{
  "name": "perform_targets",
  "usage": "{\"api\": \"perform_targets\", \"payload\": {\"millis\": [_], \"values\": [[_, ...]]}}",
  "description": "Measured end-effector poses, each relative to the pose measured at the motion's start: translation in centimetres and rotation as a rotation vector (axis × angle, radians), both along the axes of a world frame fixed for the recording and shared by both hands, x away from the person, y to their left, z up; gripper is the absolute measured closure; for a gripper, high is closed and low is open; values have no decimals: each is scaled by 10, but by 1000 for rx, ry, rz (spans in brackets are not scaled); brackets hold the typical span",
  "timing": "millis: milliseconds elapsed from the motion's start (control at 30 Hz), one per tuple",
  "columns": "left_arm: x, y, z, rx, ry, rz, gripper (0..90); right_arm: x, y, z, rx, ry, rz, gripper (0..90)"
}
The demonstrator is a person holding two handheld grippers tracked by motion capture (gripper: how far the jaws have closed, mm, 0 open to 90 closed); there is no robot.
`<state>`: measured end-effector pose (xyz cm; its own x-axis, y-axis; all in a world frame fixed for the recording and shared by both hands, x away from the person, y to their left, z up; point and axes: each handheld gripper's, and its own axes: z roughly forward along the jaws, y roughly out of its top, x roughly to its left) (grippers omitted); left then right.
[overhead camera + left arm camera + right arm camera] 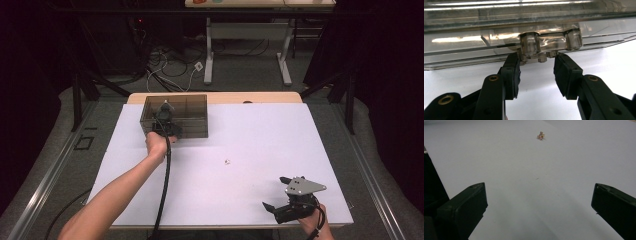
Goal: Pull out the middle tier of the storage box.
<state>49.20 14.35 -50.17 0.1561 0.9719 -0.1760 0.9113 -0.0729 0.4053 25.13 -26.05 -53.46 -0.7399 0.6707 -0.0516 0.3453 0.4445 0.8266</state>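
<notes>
A smoky clear plastic box (pixel 192 129) stands at the back left of the white table. My left gripper (pixel 165 122) sits against its front wall. In the left gripper view the box (pixel 474 37) fills the top, and its clear latch (pixel 550 41) juts out at the middle. The left gripper (pixel 536 60) has its two black fingertips (pixel 512 65) pressed on either side of the latch's lower tab. A tiny sparkly trinket (pixel 227 161) lies alone mid-table, also ahead of the right gripper's jaws as the trinket (pixel 540 135). My right gripper (pixel 274 192) rests near the front right edge, open with nothing between its jaws (pixel 539 202).
The white sheet (pixel 260 130) covers most of the table, with a wooden strip (pixel 250 97) along its far edge. Behind the table stand a desk frame (pixel 210 55) and loose cables (pixel 165 70) on the floor. Dark curtains hang at both sides.
</notes>
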Motion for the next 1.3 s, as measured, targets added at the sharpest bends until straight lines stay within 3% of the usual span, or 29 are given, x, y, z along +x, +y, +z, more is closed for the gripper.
{"api": "perform_targets", "payload": {"millis": [900,933,967,1033,1300], "values": [[-3,1,0,-4,5,-7,579,0,1,-1,4,-6,-6,0],[-4,2,-1,22,-7,7,651,0,1,-1,3,-6,-6,0],[-4,6,-2,2,-8,13,743,0,1,0,4,-6,-5,0],[-5,12,-2,-22,-12,8,776,0,1,-1,3,-5,-3,0],[-5,11,-1,-29,-7,4,570,0,1,-1,-3,2,-3,0]]}}
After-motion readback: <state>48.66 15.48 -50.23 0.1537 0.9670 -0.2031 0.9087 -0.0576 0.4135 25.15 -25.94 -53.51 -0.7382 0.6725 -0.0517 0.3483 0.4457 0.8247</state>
